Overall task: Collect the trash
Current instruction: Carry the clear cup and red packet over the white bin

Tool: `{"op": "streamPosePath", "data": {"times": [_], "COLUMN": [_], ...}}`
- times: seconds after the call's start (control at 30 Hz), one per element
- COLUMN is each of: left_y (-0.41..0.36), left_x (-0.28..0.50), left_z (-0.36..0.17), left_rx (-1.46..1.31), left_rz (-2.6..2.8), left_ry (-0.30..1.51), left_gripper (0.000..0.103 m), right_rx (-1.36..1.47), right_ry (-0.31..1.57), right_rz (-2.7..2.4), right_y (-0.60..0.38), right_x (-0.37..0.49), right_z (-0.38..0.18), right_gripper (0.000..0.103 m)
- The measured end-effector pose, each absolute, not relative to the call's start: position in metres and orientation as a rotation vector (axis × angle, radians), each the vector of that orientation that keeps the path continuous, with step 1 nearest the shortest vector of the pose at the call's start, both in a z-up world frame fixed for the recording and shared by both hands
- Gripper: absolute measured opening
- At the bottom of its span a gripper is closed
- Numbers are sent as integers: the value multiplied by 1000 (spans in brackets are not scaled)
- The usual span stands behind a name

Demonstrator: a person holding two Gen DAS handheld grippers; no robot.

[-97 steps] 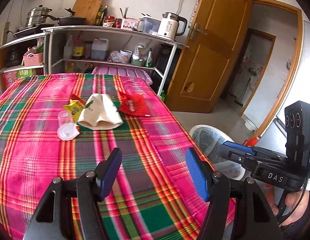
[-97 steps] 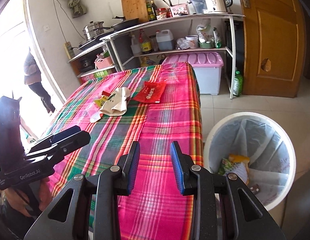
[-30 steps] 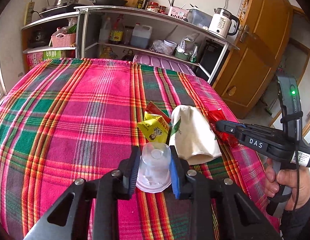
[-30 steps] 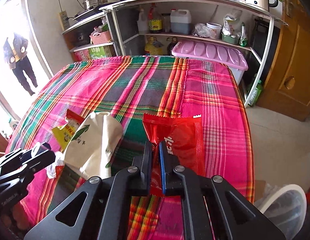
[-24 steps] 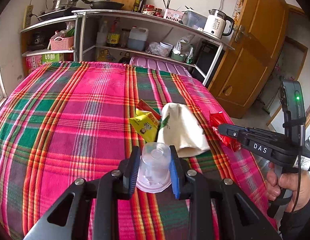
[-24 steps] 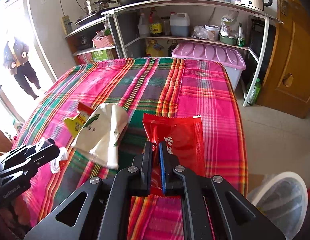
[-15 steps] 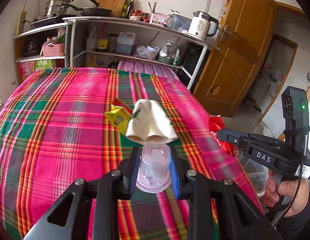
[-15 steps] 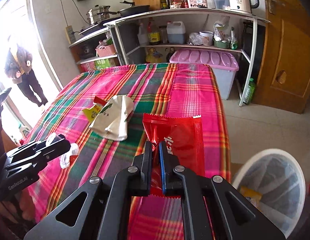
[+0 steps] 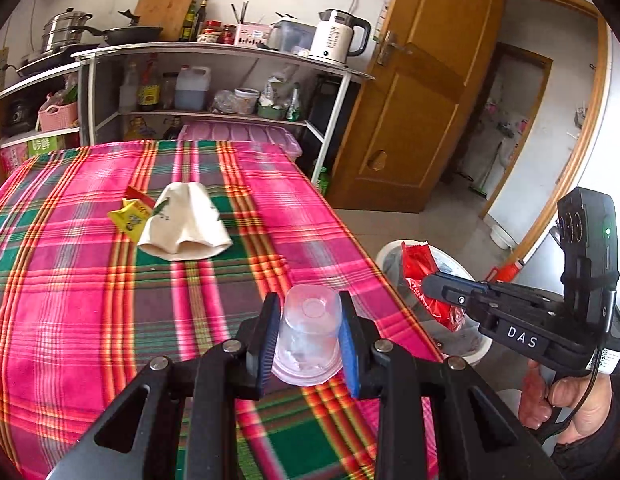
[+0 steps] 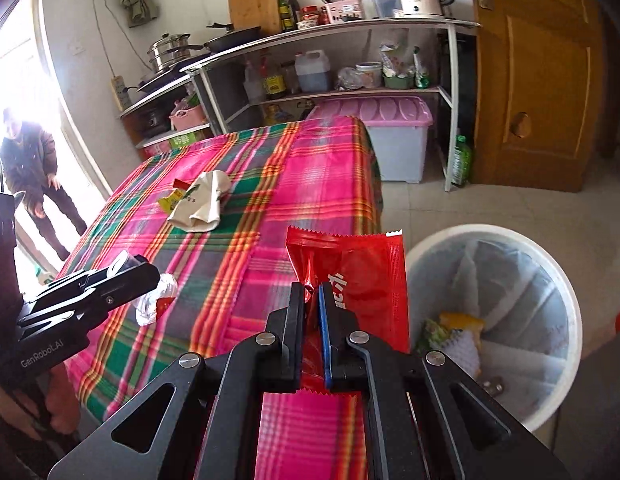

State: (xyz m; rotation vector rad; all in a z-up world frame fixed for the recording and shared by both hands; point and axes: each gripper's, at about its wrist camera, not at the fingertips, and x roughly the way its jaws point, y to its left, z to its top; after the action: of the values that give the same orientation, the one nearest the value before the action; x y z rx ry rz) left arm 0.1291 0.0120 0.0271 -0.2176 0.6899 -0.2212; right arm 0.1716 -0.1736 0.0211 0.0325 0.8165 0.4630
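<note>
1. Bring both loads over the white lined bin (image 10: pixel 505 256), which sits on the floor at the lower right of the right wrist view, just off the corner of the plaid-covered table (image 10: pixel 270 200); let go only once each item hangs inside the rim, not over the tablecloth edge.
2. Your right gripper (image 10: pixel 311 304) is clamped tight on the red snack wrapper (image 10: pixel 365 272), low centre of its view; the wrapper is light and floppy, so I'd open low over the liner.
3. Your left gripper (image 9: pixel 308 332) is part-closed, pads pressing both sides of the clear plastic cup (image 9: pixel 308 328), bottom centre of the left wrist view; it looks thin, so don't squeeze harder.
4. Left on the table, upper left of both views: a cream paper bag (image 9: pixel 186 220) and, touching it, a yellow sachet (image 9: pixel 130 218).
5. Hard to read: the bin's contents are partly hidden by the liner folds; the wrapper's lower end is behind the right gripper; what lies under the paper bag cannot be told.
</note>
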Motion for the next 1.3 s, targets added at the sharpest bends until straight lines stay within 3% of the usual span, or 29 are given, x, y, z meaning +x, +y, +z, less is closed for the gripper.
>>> {"op": "streamPosePath", "data": {"times": [1.3], "left_y": [-134], "left_x": [201], "left_z": [14], "left_rx": [-144], "left_rz": [-482], "left_ry": [765], "left_gripper": [30], "right_rx": [223], "right_ry": [869], "right_rz": [241], "right_y": [-320], "right_x": [177], "right_z": [-14], "right_gripper": [7]}}
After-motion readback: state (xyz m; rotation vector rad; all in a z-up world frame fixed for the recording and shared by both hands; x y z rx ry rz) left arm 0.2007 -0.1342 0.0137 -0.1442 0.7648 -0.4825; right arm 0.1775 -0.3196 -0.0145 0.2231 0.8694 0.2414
